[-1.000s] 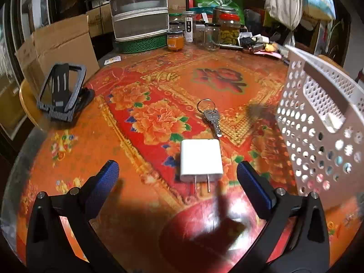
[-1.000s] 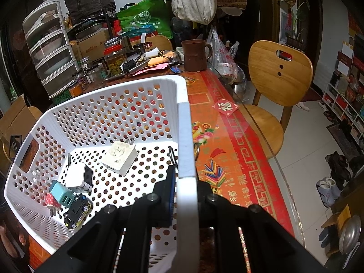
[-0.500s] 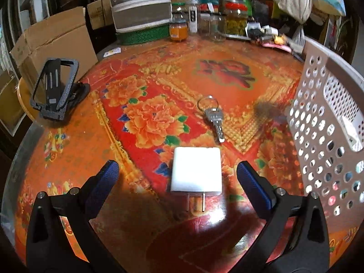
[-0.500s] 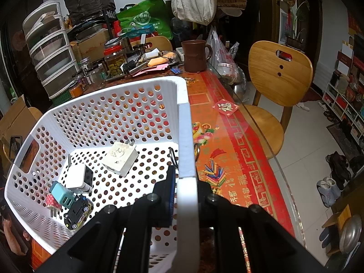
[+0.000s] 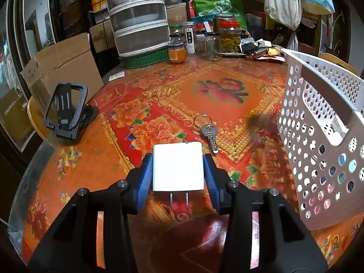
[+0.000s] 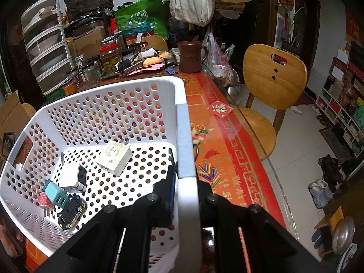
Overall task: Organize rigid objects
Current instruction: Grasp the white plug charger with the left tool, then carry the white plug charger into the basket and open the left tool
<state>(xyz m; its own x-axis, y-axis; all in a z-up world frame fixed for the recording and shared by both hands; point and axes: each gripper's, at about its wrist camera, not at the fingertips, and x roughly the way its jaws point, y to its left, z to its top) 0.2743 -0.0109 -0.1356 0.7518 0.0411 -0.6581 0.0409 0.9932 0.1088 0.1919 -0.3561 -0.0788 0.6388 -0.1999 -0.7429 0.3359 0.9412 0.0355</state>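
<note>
Both of your grippers are busy. Left gripper (image 5: 177, 175): jaws closing, blue pads against the sides of the white charger (image 5: 178, 166), prongs toward you, over the surface (image 5: 227, 95). Right gripper (image 6: 185, 195): clamped on the basket (image 6: 182, 136) rim.

A smooth white plastic charger (image 5: 178, 166) sits between ribbed blue pads (image 5: 145, 177). At its one o'clock lie shiny metal keys (image 5: 209, 134) on the glossy tabletop (image 5: 91, 159). The perforated basket (image 6: 145, 95) is matt white plastic.
</note>
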